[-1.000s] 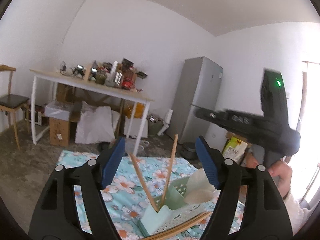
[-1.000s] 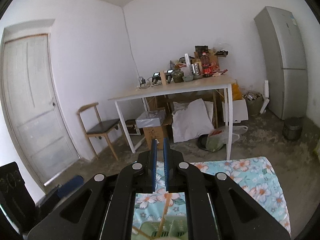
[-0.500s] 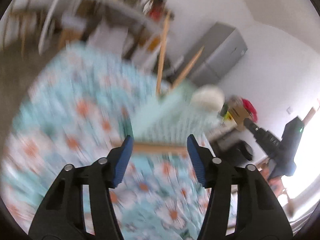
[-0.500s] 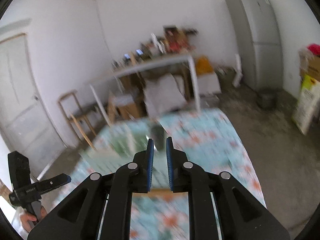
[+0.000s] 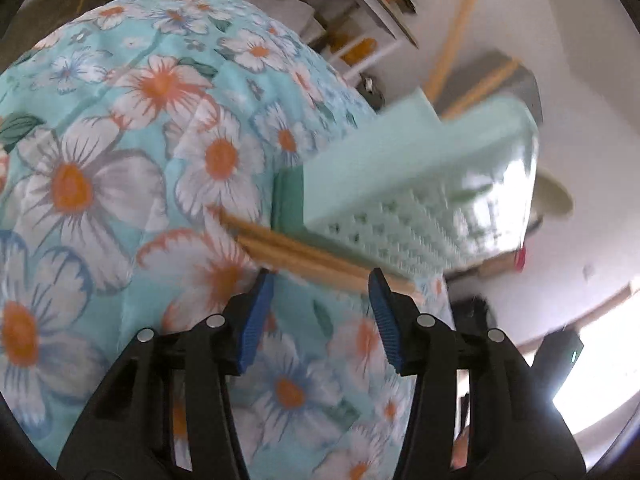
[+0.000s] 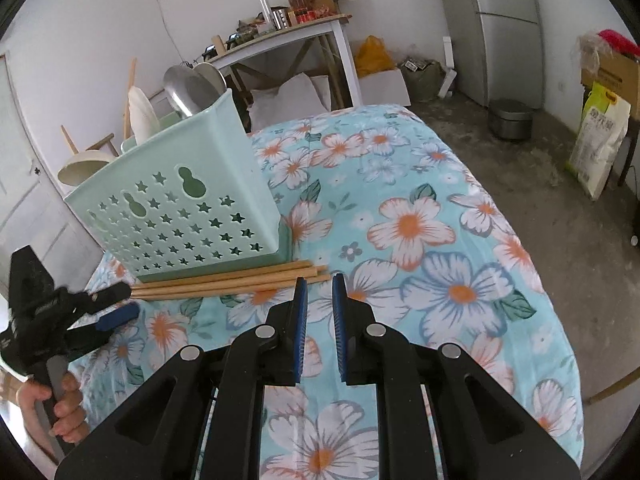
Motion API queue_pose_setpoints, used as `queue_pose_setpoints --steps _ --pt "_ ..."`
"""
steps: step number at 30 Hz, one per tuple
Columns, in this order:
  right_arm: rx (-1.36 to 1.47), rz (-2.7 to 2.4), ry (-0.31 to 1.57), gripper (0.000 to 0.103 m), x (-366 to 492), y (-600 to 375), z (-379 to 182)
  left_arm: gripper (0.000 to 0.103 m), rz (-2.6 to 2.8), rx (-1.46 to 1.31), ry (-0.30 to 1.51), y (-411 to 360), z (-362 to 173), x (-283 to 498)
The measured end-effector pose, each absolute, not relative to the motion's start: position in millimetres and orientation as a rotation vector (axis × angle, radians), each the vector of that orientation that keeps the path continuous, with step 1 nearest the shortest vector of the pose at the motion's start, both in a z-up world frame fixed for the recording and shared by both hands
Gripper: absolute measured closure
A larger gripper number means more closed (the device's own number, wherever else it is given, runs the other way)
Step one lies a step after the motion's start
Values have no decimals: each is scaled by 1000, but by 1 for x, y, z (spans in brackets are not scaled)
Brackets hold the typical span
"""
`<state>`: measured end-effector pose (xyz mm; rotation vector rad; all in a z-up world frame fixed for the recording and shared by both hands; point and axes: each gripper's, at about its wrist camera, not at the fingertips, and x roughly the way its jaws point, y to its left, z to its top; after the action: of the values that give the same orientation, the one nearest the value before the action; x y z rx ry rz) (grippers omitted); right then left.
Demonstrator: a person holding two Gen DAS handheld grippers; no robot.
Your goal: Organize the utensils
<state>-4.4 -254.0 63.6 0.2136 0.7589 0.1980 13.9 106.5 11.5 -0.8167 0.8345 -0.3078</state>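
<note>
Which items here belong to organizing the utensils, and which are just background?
Job: wooden chopsticks lying on the floral cloth; mint utensil basket holding ladles.

Background: cluttered white table, fridge, metal pot, rice bag.

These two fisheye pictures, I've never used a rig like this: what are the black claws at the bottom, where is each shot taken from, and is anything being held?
No robot here: a person carries a hand-held two-finger gripper in each hand, with a camera on each looking forward along its blue-padded fingers.

The blurred picture is from the left gripper. Its jaws stand apart and are closing; the wooden chopsticks lie just beyond its tips, not gripped.

The sharp picture is from the right gripper. Its jaws are nearly together with nothing between them. At its left edge you see the left gripper from outside, with the person's hand on its handle.

On the floral cloth stands a mint green utensil basket holding ladles and more sticks. The loose chopsticks lie along its base.

Neither gripper holds anything.
</note>
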Motion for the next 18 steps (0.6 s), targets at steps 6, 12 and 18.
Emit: queue_pose_setpoints --steps 6,12,18 --pt "205 205 726 90 -16 -250 75 87 -200 -916 793 116 -7 16" --pt "189 212 716 90 -29 -247 79 103 -193 -980 778 124 -14 7" --pt "191 217 728 90 -26 -244 75 103 -220 -1028 789 139 -16 -10"
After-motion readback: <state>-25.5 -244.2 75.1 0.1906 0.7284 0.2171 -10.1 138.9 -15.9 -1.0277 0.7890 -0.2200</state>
